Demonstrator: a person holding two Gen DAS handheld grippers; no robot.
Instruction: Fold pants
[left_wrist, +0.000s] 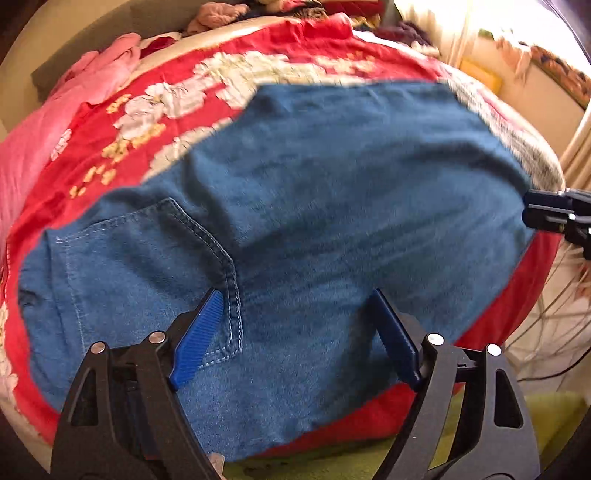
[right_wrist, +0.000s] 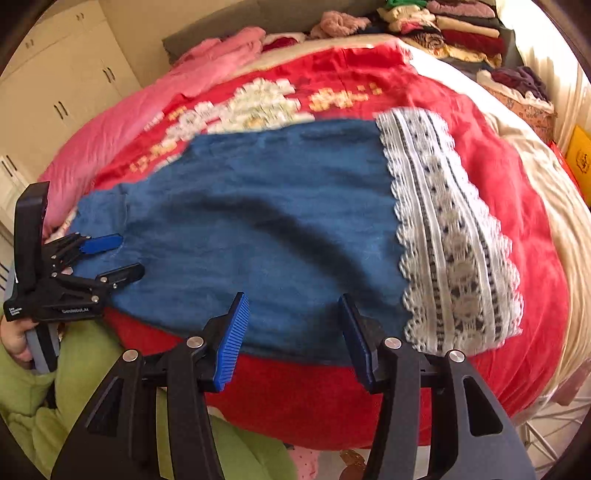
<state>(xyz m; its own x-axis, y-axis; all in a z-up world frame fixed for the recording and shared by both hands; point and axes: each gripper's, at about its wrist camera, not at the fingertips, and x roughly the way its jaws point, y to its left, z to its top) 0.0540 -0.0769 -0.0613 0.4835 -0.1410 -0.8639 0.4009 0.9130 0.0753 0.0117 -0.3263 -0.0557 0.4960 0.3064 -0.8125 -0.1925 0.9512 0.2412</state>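
home bedroom | bed (right_wrist: 517, 229) | wardrobe (right_wrist: 55, 92) | folded clothes (right_wrist: 461, 33)

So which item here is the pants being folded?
Start at the red floral bedspread covering the bed. Flat across its near half lie the blue denim pants, beneath both open tongs. Unlike the pink clothes nearby, they have white lace trim at the right end.

Red floral bedspread (right_wrist: 369, 85); pink quilt (right_wrist: 122, 122) beside it; stacked folded clothes (right_wrist: 454, 33); cream cupboard doors (right_wrist: 62, 88).
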